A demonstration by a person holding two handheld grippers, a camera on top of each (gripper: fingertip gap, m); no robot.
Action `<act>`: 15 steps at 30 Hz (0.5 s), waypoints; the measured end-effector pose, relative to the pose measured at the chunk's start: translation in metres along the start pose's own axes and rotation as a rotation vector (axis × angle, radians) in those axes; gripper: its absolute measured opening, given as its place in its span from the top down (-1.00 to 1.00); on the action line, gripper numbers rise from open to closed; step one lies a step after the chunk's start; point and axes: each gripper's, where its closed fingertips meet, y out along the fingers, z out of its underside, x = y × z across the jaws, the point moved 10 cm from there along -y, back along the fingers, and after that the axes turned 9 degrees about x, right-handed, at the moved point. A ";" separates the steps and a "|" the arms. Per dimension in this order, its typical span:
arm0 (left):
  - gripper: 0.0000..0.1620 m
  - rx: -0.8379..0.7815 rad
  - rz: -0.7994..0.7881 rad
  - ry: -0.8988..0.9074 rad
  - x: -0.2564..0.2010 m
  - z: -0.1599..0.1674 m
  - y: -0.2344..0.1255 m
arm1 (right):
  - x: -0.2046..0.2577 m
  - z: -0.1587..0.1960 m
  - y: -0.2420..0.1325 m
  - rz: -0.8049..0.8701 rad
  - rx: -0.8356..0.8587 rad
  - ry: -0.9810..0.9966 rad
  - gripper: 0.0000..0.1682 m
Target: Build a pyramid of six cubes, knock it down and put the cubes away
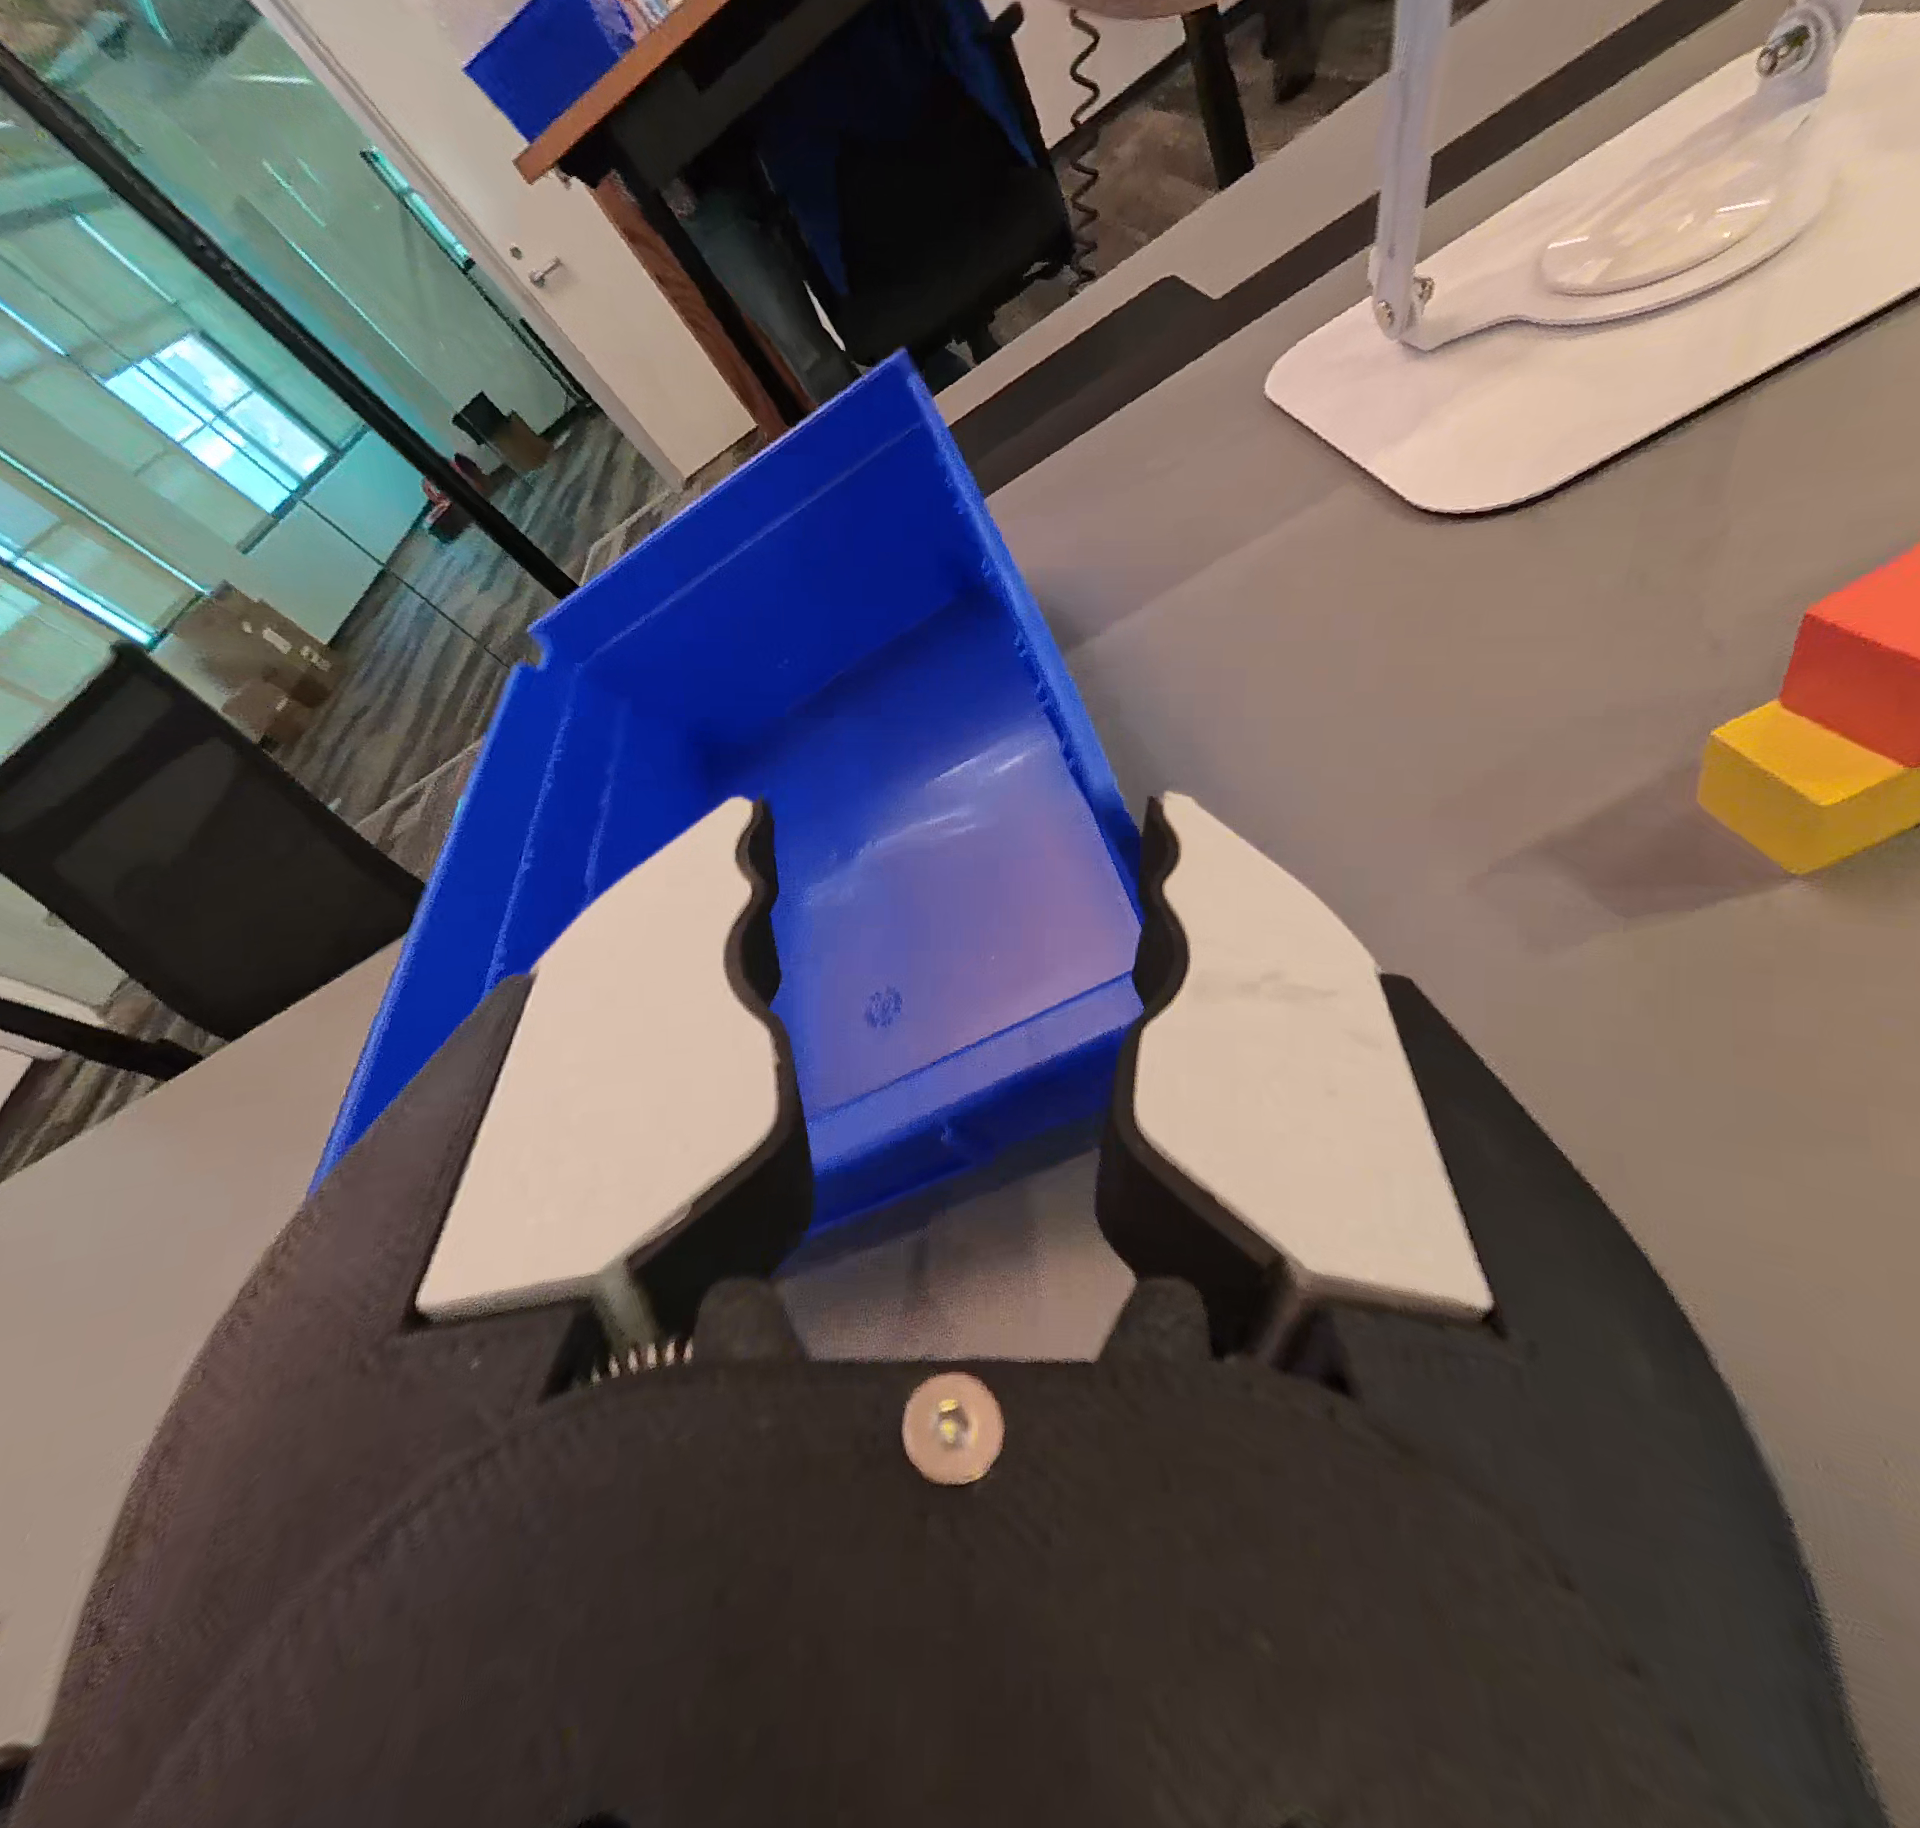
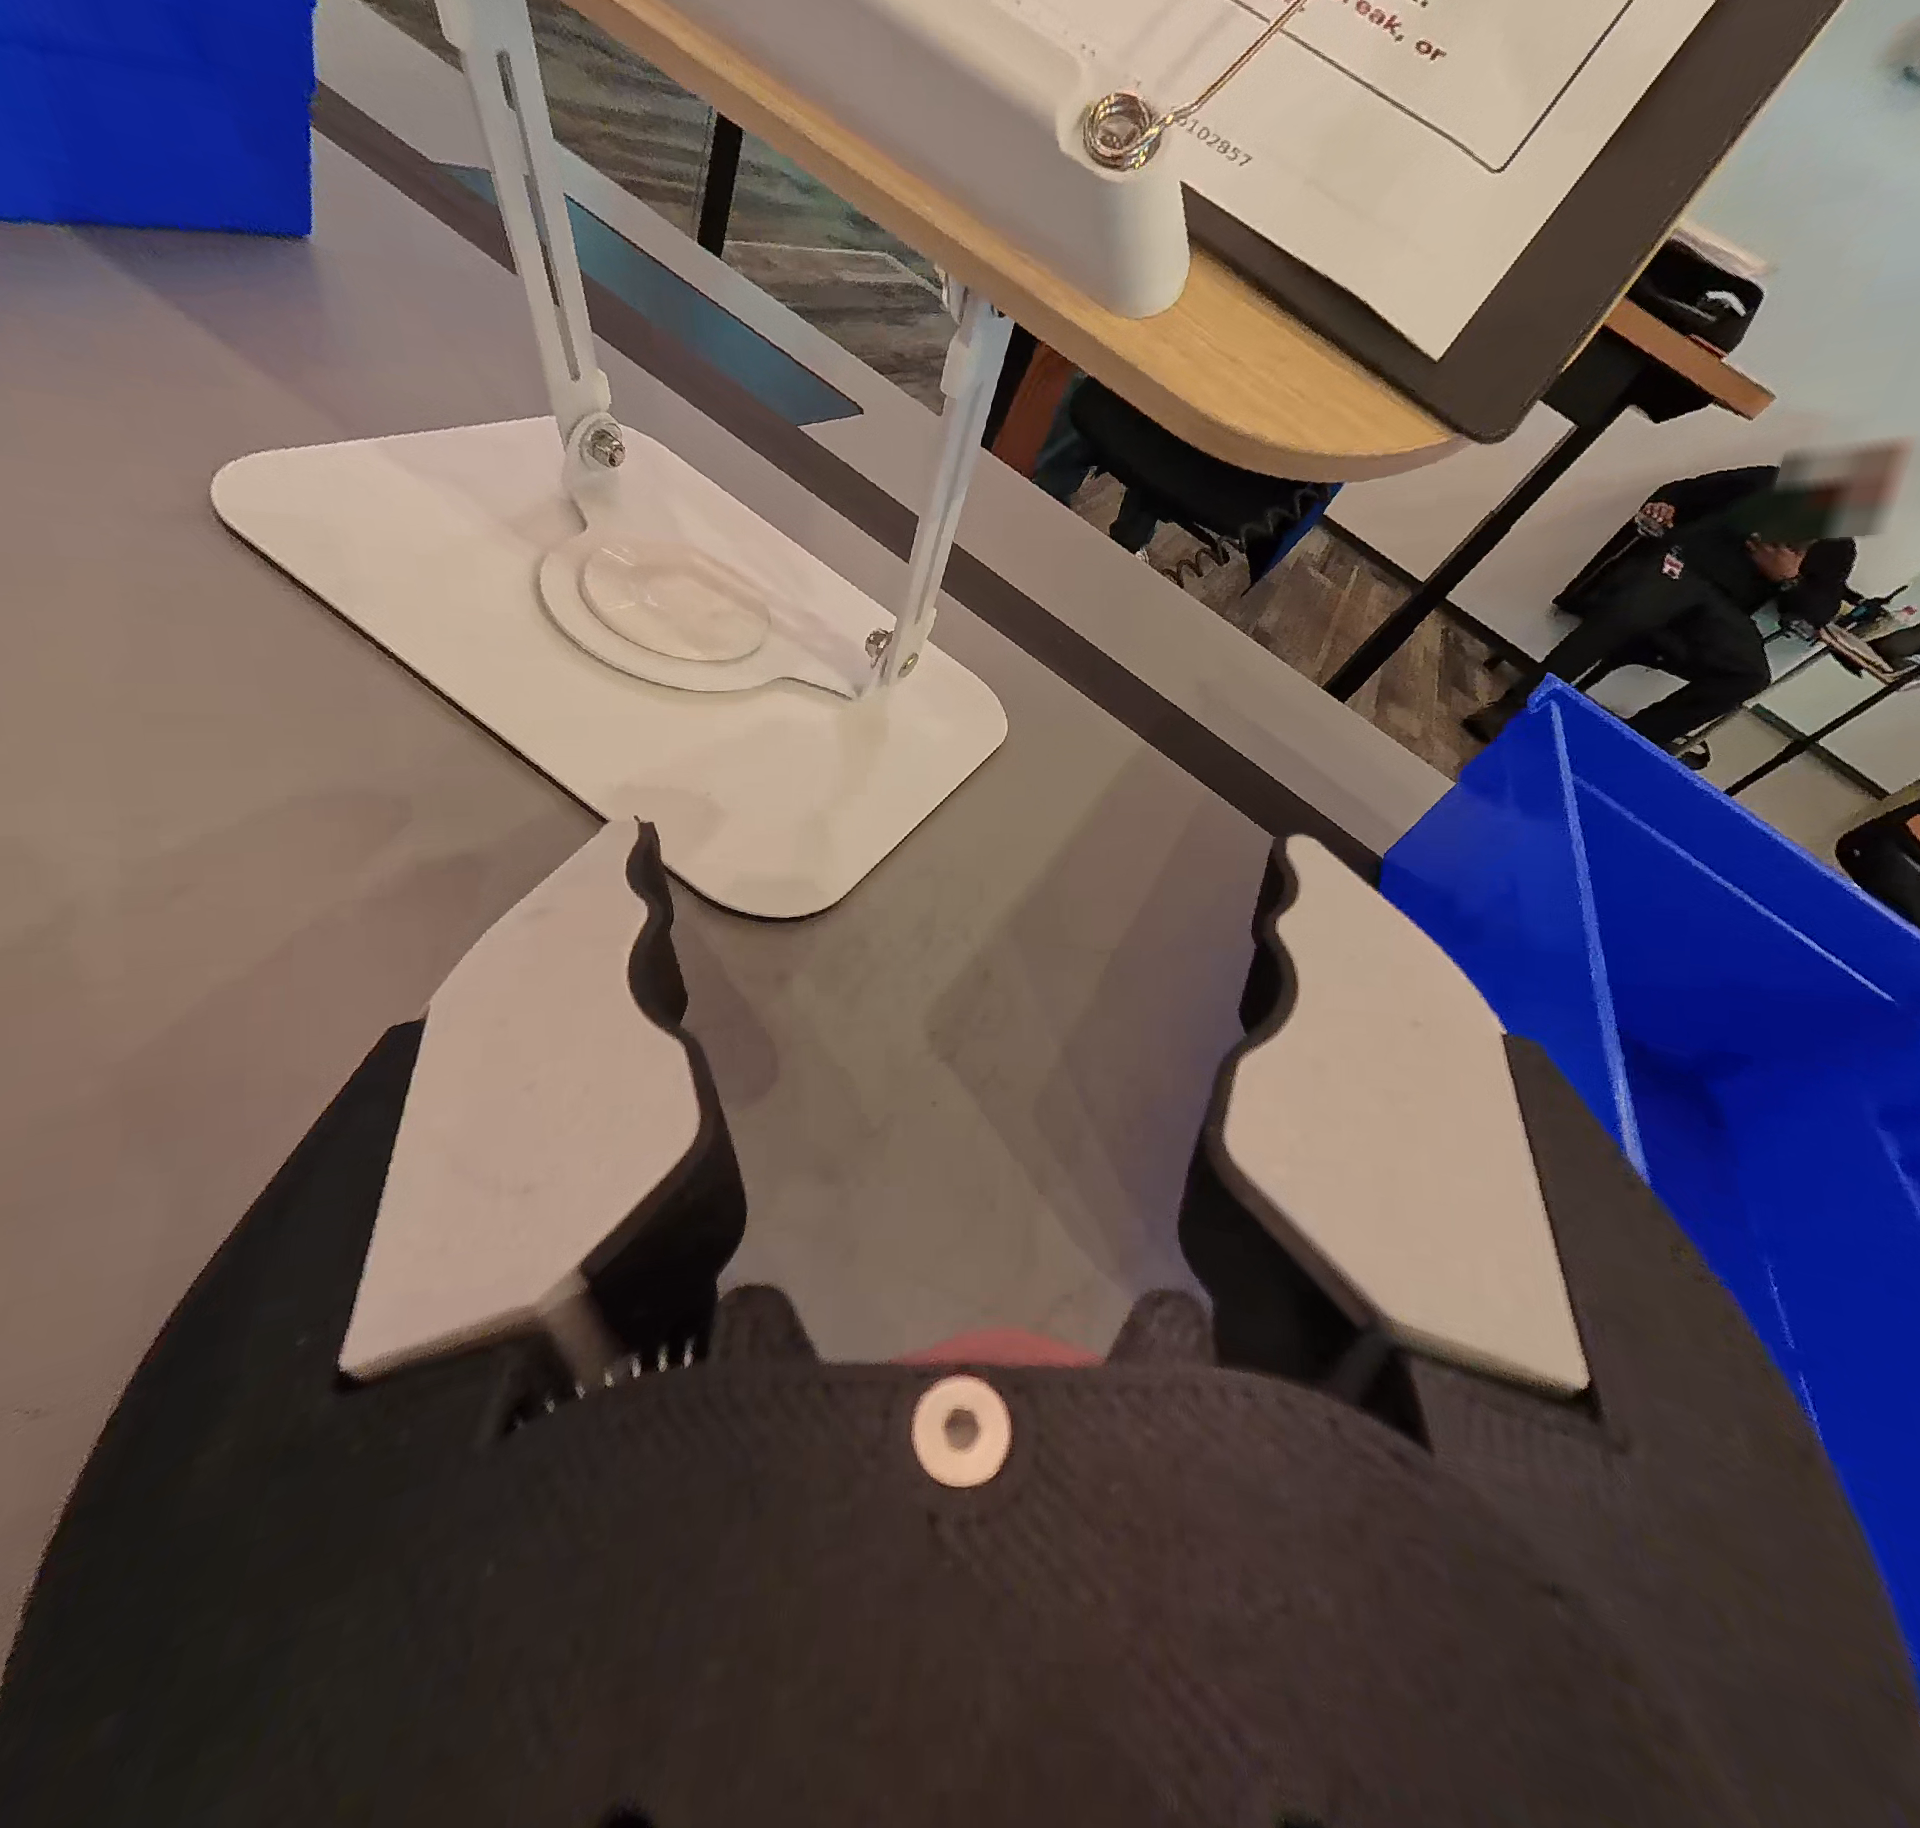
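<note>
In the left wrist view my left gripper (image 1: 956, 843) is open and empty, held just above the near end of a blue bin (image 1: 727, 698) whose inside shows no cubes. At the right edge a red cube (image 1: 1860, 666) sits on a yellow cube (image 1: 1797, 791) on the grey table. In the right wrist view my right gripper (image 2: 961, 874) is open and empty over bare table (image 2: 260, 895). A sliver of something pinkish-red (image 2: 997, 1347) shows under its base. A blue bin (image 2: 1662, 947) stands close on its right.
A white stand with a flat base (image 2: 623, 635) and two thin legs holds a board with a paper sheet (image 2: 1247, 33) just beyond the right gripper; its base also shows in the left wrist view (image 1: 1558, 376). Another blue bin (image 2: 156, 64) is far left. A person (image 2: 1683, 594) sits in the background.
</note>
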 end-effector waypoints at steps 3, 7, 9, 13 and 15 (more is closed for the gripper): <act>0.18 0.000 0.004 -0.035 0.011 0.011 -0.011 | 0.002 -0.001 0.000 -0.003 0.002 -0.011 -0.27; 0.22 -0.012 0.049 -0.044 0.016 0.019 -0.015 | 0.006 -0.002 0.000 -0.013 0.006 -0.027 -0.28; 0.20 0.011 0.081 -0.044 0.016 0.022 -0.010 | 0.010 -0.002 -0.002 -0.017 0.014 -0.034 -0.28; 0.25 0.043 0.152 -0.029 0.009 0.025 0.004 | 0.019 -0.001 -0.013 -0.013 0.025 -0.050 -0.28; 0.29 0.082 0.186 -0.018 0.005 0.027 0.016 | 0.022 0.000 -0.022 -0.008 0.021 -0.047 -0.28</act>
